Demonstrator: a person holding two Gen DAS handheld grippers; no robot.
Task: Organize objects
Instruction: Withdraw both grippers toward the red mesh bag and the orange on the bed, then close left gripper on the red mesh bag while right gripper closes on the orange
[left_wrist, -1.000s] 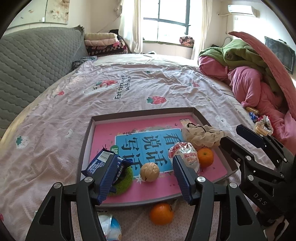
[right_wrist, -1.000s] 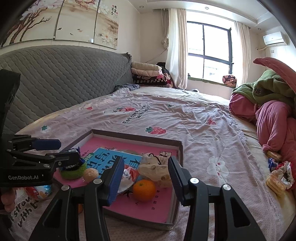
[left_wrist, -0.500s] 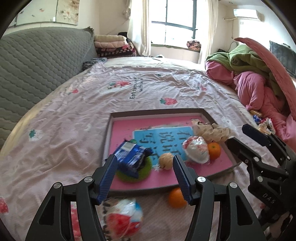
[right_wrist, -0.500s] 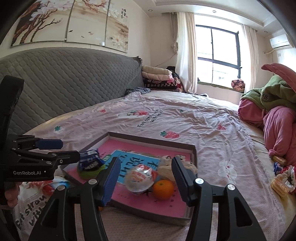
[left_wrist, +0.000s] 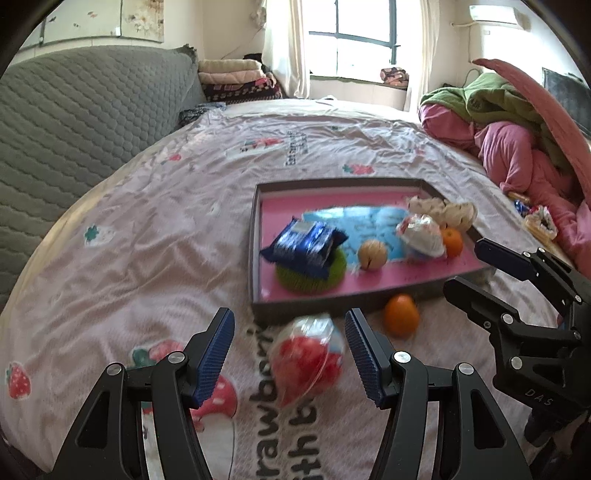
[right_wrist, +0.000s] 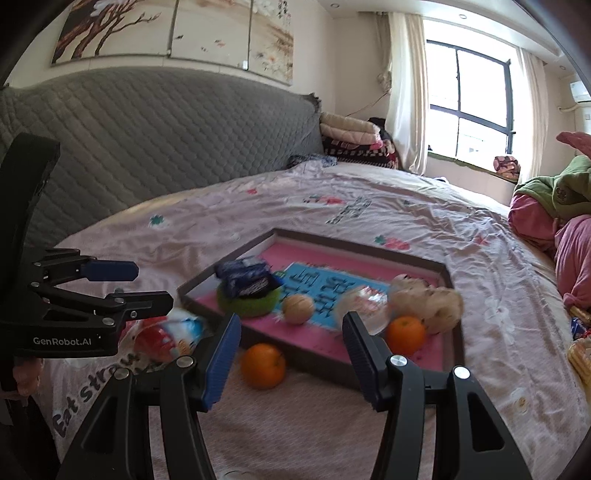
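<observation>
The red-and-white snack bag (left_wrist: 308, 360) lies on the bedsheet (left_wrist: 155, 258) just in front of my tray (left_wrist: 255, 236). It is puffy, clear-topped and blurred, with a blue patch on one side. It sits ahead of my left gripper (left_wrist: 290, 354), roughly in line with the gap; the blue pads stand apart and touch nothing. From the right camera the same bag (right_wrist: 164, 334) shows beside the left tool's fingers, but I cannot tell whether they touch it.

A loose orange (left_wrist: 400, 314) rests on the sheet against the tray's near wall, just right of the bag. In the right view that orange (right_wrist: 263, 365) lies ahead of my right gripper (right_wrist: 291, 354), whose jaws have just been opening and now stand wide with nothing between the pads.

Inside the tray, on a pink base with a blue printed sheet, I see a blue snack pack (left_wrist: 304, 245) lying tilted on top of a green round pad (left_wrist: 312, 275). Next to these are a pale walnut-like ball (left_wrist: 372, 254), another clear-wrapped snack (left_wrist: 421, 234), a second orange (left_wrist: 452, 242) and a beige knitted bundle (left_wrist: 441, 210) at the far right corner.

The right tool's black frame crosses the lower right of the left view, in front of the tray's near right corner. Further off are the grey quilted headboard (left_wrist: 74, 122), folded blankets (left_wrist: 232, 79) by the window, and a heap of pink and green bedding (left_wrist: 517, 133) with small snack packets (left_wrist: 539, 223) at its foot.
</observation>
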